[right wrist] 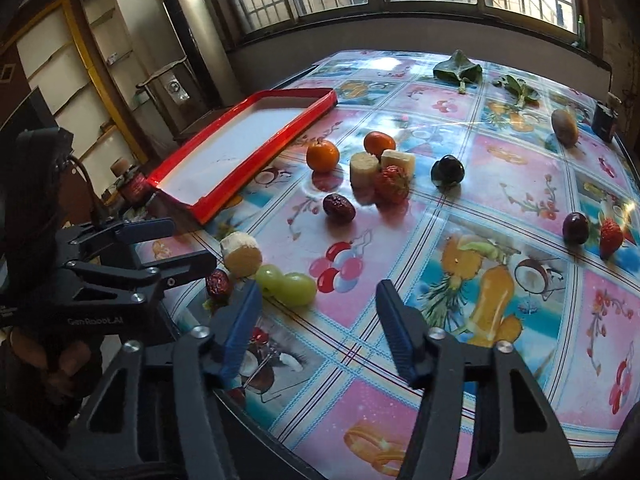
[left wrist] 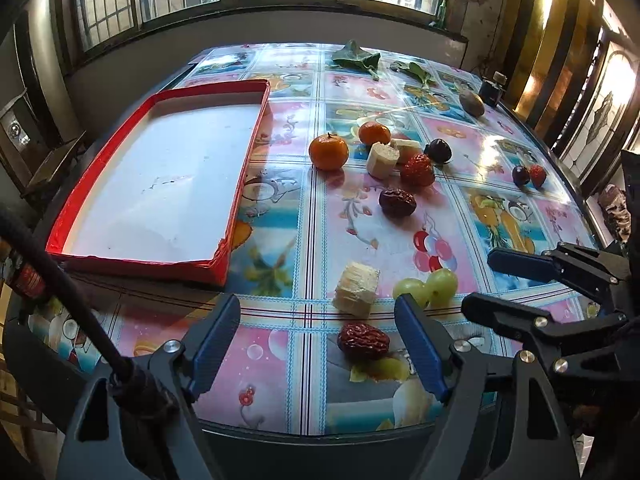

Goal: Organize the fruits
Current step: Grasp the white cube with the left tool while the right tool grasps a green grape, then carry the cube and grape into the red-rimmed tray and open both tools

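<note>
on the fruit-print table point(left wrist: 280, 360), near edge, the left gripper point(left wrist: 320, 344) hangs w/ jaws wide, holding nothing, a red date point(left wrist: 363, 341) between the tips. the right gripper point(right wrist: 320, 320) is also spread wide & empty, green grapes point(right wrist: 286, 285) just beyond its left finger. the red tray point(left wrist: 236, 184) sits far left w/ no fruit in it; tangerines point(left wrist: 329, 152), banana pieces point(left wrist: 383, 159), a strawberry point(left wrist: 417, 169) cluster mid-table.

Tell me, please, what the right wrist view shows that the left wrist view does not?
Only the right wrist view shows the tall steel cylinder by the wall and the shelving beside it. Only the left wrist view shows the tray's whole white floor. Both show the red tray, two oranges, green grapes, a kiwi and both open grippers, left gripper, right gripper.
</note>
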